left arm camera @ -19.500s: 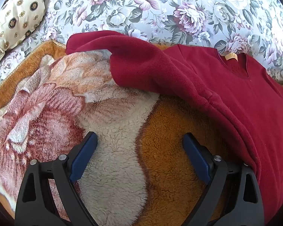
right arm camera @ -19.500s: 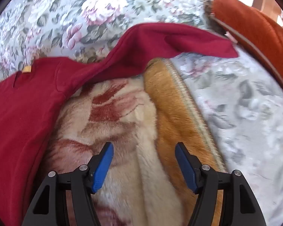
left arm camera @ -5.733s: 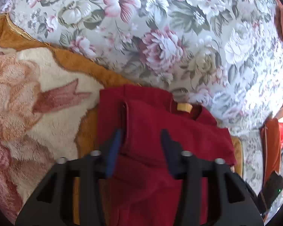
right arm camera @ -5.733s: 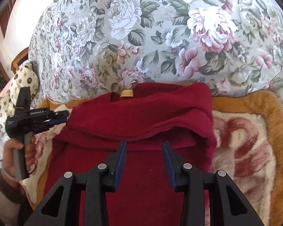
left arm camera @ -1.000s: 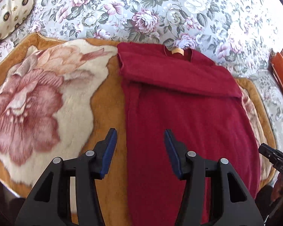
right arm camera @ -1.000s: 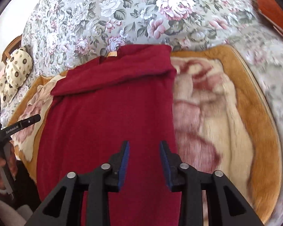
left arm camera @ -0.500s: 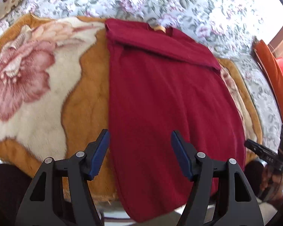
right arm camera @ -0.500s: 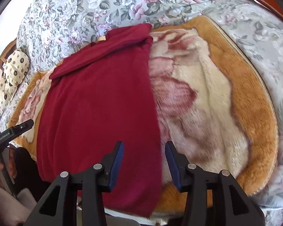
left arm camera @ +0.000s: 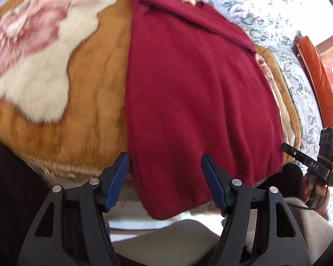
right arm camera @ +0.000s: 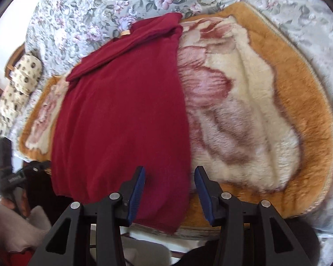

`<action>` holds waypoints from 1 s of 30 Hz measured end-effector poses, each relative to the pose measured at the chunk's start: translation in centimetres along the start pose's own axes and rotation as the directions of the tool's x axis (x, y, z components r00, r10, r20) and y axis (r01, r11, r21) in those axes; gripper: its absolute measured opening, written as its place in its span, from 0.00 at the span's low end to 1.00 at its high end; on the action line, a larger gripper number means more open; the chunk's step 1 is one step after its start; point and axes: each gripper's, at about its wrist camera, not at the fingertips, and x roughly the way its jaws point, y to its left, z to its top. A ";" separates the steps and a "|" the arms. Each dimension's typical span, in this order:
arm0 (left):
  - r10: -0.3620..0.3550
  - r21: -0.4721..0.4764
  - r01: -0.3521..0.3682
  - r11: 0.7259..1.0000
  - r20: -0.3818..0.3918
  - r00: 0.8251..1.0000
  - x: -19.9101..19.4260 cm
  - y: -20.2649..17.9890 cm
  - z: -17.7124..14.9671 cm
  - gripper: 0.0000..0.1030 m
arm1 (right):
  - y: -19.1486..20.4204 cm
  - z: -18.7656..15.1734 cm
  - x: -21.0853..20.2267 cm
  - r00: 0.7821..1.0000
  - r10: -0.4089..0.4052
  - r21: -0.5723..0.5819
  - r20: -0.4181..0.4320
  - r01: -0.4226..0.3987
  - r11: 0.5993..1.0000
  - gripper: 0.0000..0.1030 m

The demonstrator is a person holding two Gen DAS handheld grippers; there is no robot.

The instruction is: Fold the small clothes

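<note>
- Floral bedspread (right arm camera: 82, 11) covers the bed; a plush orange-and-cream blanket (right arm camera: 244, 102) lies over it as the work surface
- Red garment (left arm camera: 188, 88) lies lengthwise down the blanket's middle, sleeves folded in across the top near the neck label (right arm camera: 124, 33), so it reads as one long strip
- Hem end (left arm camera: 166, 204) hangs over the near edge of the bed, unsupported
- Orange cushion (left arm camera: 317, 88) at the far right, spotted pillow (right arm camera: 17, 93) at the far left, both well apart from the garment
- Left gripper (left arm camera: 165, 182) hovers at the hem's left corner, jaws wide apart, holding nothing; cloth sits between the pads but I see no contact
- Right gripper (right arm camera: 168, 190) hovers at the hem's right corner, jaws parted, nothing held; its left pad looks just over the cloth
- Judged step: taking both hem corners for the lengthwise fold toward the collar
- To do it well: pinch each corner just inside the side edge, both at the same depth; catch all layers; lift together and carry straight so the side edges stay aligned
- Risk: uneven grips would skew the fold; fleece may drag on the plush
</note>
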 end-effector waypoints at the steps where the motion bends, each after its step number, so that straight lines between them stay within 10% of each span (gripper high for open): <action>1: -0.012 -0.021 0.012 1.000 -0.013 1.000 0.2 0.4 -0.2 0.65 | 0.1 -0.2 0.1 1.000 0.001 0.002 -0.002 -0.001 1.000 0.43; 21: -0.081 -0.065 0.073 0.995 -0.123 0.989 3.2 -0.7 -1.9 0.85 | -0.6 -1.7 1.1 0.988 0.151 0.083 -0.039 -0.148 0.986 0.44; 30: -0.066 -0.045 0.062 0.997 -0.097 0.993 2.0 -0.7 -2.4 0.33 | 0.8 -2.1 0.7 0.988 0.152 0.003 -0.015 -0.152 0.988 0.15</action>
